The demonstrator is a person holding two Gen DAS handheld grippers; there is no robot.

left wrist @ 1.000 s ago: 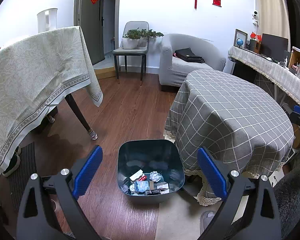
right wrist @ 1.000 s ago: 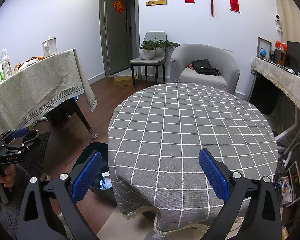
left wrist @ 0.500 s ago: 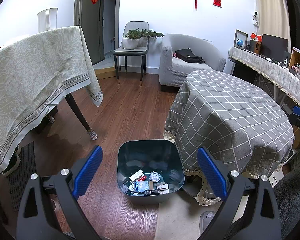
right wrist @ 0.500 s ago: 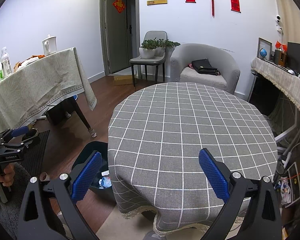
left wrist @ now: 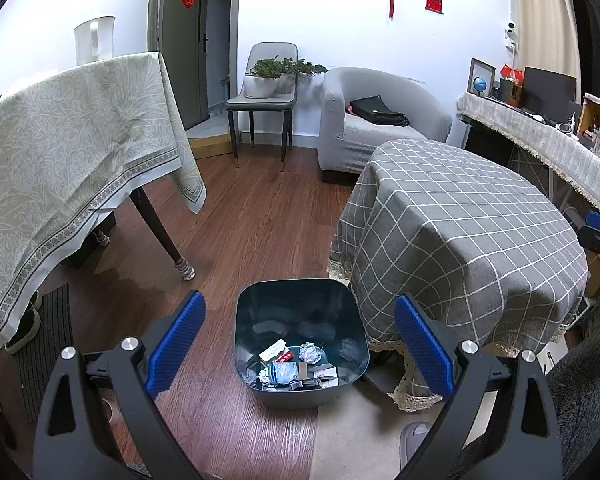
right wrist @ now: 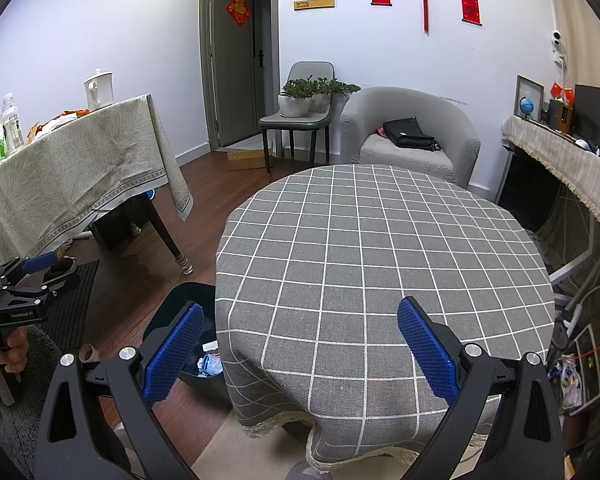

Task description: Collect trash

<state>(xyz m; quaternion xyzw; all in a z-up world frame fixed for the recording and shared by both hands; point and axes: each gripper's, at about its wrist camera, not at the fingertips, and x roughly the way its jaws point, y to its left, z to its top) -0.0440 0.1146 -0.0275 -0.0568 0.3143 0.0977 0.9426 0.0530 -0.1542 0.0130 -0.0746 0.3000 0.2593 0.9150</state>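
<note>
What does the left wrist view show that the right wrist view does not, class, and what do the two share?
Only the left wrist view shows the whole inside of the trash bin, with crumpled paper and wrappers at its bottom, framed by the open left tool. Only the right wrist view shows the full round table top, bottles on the side table, and a hand holding the left tool. Both show the armchair, the potted plants on the chair and the door.
</note>
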